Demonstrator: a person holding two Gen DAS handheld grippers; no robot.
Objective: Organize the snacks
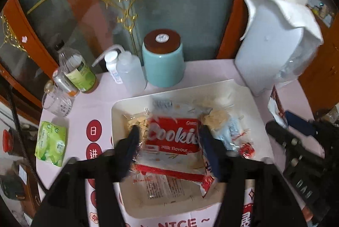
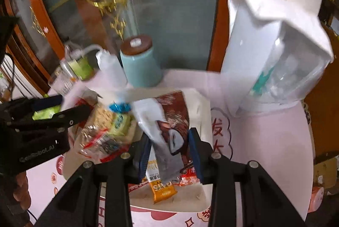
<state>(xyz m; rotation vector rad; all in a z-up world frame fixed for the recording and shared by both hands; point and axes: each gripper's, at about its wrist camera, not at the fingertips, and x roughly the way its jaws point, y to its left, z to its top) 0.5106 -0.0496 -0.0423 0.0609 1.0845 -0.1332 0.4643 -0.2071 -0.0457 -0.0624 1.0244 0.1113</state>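
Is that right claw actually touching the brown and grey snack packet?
Touching. In the right wrist view, the right gripper has the brown and grey packet pinched between its blue pads, the packet lifted above the white tray.

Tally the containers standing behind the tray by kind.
Bottles: 3 (green-label bottle, small white bottle, squeeze bottle)
Teal jar: 1
White pitcher: 1
Glass mug: 1
Total: 6; a greyish item beside the mug is unclear.
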